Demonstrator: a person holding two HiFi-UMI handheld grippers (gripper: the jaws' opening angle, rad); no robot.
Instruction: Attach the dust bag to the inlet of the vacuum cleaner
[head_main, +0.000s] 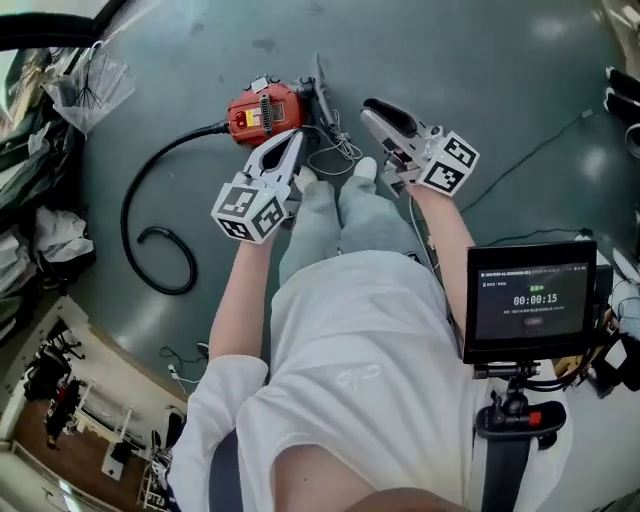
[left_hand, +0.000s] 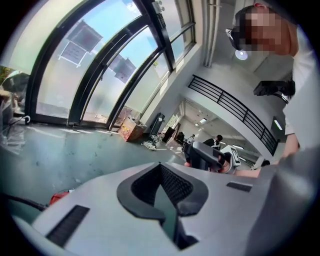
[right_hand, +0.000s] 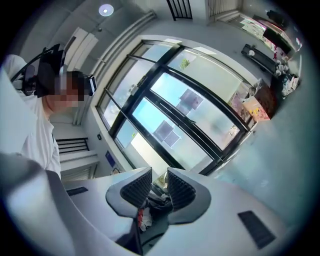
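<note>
The red vacuum cleaner (head_main: 262, 112) lies on the grey floor ahead of the person's feet, and its black hose (head_main: 150, 225) curls away to the left. A thin dark flat piece (head_main: 323, 92) stands at its right side; I cannot tell whether it is the dust bag. My left gripper (head_main: 293, 137) hangs just below and right of the vacuum, shut with nothing in it, its pads (left_hand: 175, 187) together. My right gripper (head_main: 368, 108) is held further right, its pads (right_hand: 181, 189) a narrow gap apart with nothing between them. The left gripper view catches the right gripper (left_hand: 205, 156) and a red edge of the vacuum (left_hand: 59, 198).
Thin white cords (head_main: 335, 150) lie on the floor between the grippers. A monitor on a stand (head_main: 530, 300) is at the right, with a cable (head_main: 530, 150) beyond it. A clear plastic bag (head_main: 90, 85) and clutter fill the left edge. Tall windows (right_hand: 190, 105) face the grippers.
</note>
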